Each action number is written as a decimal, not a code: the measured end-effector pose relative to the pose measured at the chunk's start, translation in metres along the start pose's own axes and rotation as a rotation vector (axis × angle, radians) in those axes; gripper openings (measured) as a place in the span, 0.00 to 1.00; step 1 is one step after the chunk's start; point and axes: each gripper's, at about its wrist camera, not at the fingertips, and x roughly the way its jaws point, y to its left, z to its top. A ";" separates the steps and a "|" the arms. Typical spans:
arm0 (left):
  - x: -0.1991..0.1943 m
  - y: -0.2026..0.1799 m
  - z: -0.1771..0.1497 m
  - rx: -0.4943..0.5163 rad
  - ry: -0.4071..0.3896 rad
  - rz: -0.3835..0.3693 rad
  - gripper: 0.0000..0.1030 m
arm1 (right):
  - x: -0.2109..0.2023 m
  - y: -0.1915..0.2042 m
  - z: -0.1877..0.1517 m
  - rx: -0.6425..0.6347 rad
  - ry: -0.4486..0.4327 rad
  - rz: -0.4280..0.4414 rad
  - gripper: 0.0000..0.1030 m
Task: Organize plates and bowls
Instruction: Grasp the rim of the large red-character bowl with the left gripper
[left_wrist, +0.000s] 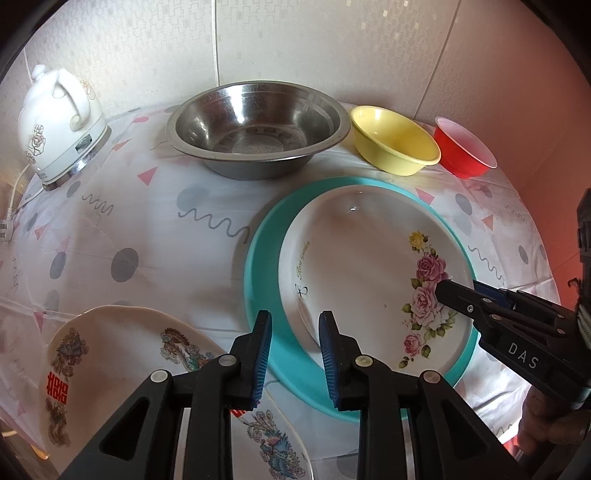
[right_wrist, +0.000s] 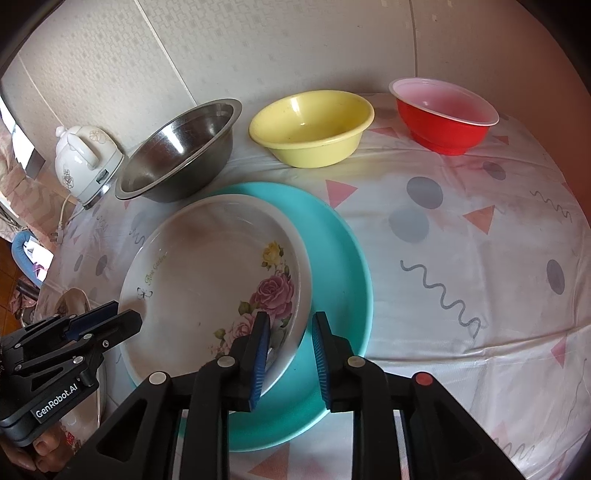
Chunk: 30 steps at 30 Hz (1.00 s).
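White rose plate (right_wrist: 207, 280) on teal plate (right_wrist: 332, 280), rim between right tool (right_wrist: 290, 354) pads.

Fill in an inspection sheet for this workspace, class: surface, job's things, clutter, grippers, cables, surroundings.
Surface: patterned tablecloth, wrinkled.
Job's things: rose plate sits off-centre on teal plate; dragon plate apart; steel bowl, yellow bowl, red bowl in a back row.
Clutter: white kettle.
Grippers: left gripper and right gripper open astride the plates' rims.
Cables: kettle cord, unplugged.
Surroundings: tiled wall.
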 end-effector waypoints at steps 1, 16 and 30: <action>-0.002 0.000 0.000 -0.002 -0.007 0.001 0.26 | 0.000 0.001 0.000 0.000 0.000 -0.009 0.27; -0.049 0.050 -0.008 -0.108 -0.105 0.000 0.33 | -0.032 -0.007 0.003 0.046 -0.097 -0.011 0.39; -0.082 0.162 -0.064 -0.333 -0.132 0.094 0.34 | -0.039 0.094 -0.026 -0.265 0.103 0.569 0.39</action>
